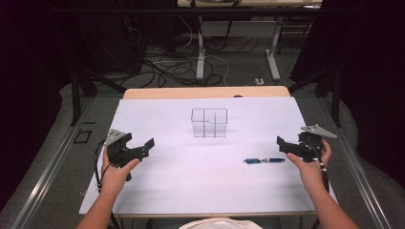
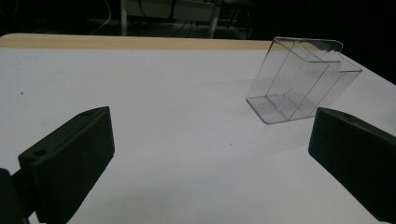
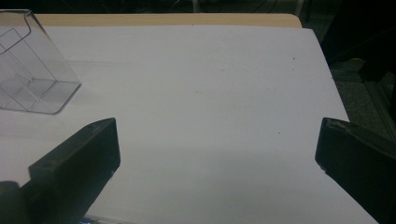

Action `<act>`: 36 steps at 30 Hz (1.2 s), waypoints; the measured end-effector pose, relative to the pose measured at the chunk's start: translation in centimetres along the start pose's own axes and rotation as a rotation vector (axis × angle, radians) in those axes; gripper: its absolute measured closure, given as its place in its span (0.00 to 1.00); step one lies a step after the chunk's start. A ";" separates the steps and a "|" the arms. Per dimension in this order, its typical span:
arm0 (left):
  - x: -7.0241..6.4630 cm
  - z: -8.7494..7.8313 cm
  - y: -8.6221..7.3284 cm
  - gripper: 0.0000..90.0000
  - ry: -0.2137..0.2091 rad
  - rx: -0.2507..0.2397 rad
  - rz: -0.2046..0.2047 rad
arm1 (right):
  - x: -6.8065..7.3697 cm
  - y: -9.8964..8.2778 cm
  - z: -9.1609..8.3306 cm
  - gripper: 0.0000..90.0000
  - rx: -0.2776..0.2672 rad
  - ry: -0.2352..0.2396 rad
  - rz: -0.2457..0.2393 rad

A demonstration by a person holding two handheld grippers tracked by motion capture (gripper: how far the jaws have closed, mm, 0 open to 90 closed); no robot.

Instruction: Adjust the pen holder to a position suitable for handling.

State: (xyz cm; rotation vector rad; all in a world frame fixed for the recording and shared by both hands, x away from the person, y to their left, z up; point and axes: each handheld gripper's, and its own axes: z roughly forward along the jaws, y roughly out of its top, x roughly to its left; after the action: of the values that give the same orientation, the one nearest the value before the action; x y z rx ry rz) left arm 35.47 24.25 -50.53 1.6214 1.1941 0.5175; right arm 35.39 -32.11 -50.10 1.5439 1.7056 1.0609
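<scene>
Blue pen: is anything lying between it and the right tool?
Nothing visible. The blue pen lies on bare white table just left of the open right tool, with the clear organizer well beyond.

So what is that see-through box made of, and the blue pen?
The see-through box looks like clear hard plastic, maybe acrylic: the table shows through its glossy walls and inner dividers. The blue pen seems plastic with a shiny finish and some silvery parts, possibly metal; it is too small to be sure.
</scene>
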 end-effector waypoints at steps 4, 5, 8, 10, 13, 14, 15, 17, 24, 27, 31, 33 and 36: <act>-0.2 0.2 0.1 0.00 -0.009 -0.009 0.006 | -0.2 0.0 0.0 0.00 0.005 0.003 -0.006; -0.2 0.2 0.1 0.00 -0.009 -0.009 0.006 | -0.2 0.0 0.0 0.00 0.006 -0.001 -0.006; -0.3 0.1 0.1 0.00 -0.016 -0.005 0.005 | -0.1 0.0 0.0 0.02 0.004 -0.003 -0.002; -0.4 0.2 0.1 0.00 -0.017 -0.011 0.003 | 0.1 0.0 -0.1 0.04 0.002 0.001 -0.008; -0.5 0.2 0.2 0.00 -0.015 -0.008 0.005 | 0.3 0.2 0.1 0.10 -0.002 0.020 -0.028; -0.5 0.2 0.2 0.00 -0.015 -0.010 0.004 | 0.4 0.2 0.0 0.12 0.006 0.021 -0.021; -0.5 0.2 0.2 0.00 -0.014 -0.014 0.002 | 0.6 0.3 0.1 0.16 -0.002 0.031 -0.026; -0.6 0.1 0.2 0.01 -0.015 -0.010 0.003 | 0.9 0.4 0.0 0.17 -0.013 0.034 -0.034; -1.1 0.4 0.8 0.07 -0.009 0.006 0.004 | 1.9 0.7 0.3 0.27 -0.028 0.077 -0.061; -1.7 0.6 1.4 0.15 0.004 0.001 -0.001 | 2.2 0.7 0.2 0.27 -0.026 0.076 -0.076; -2.3 1.0 2.2 0.20 0.013 0.003 0.008 | 2.3 0.7 0.2 0.26 -0.042 0.079 -0.065; -2.7 1.3 2.6 0.22 0.017 0.009 0.022 | 2.3 0.7 0.1 0.26 -0.033 0.077 -0.053; -3.3 2.1 3.3 0.26 0.034 0.017 0.033 | 2.0 0.7 0.0 0.25 -0.045 0.065 -0.060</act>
State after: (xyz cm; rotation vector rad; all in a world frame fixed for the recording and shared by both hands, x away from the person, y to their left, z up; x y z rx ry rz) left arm 37.22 20.37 -47.70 1.6553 1.2012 0.5593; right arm 35.49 -30.11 -49.34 1.4355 1.7492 1.1221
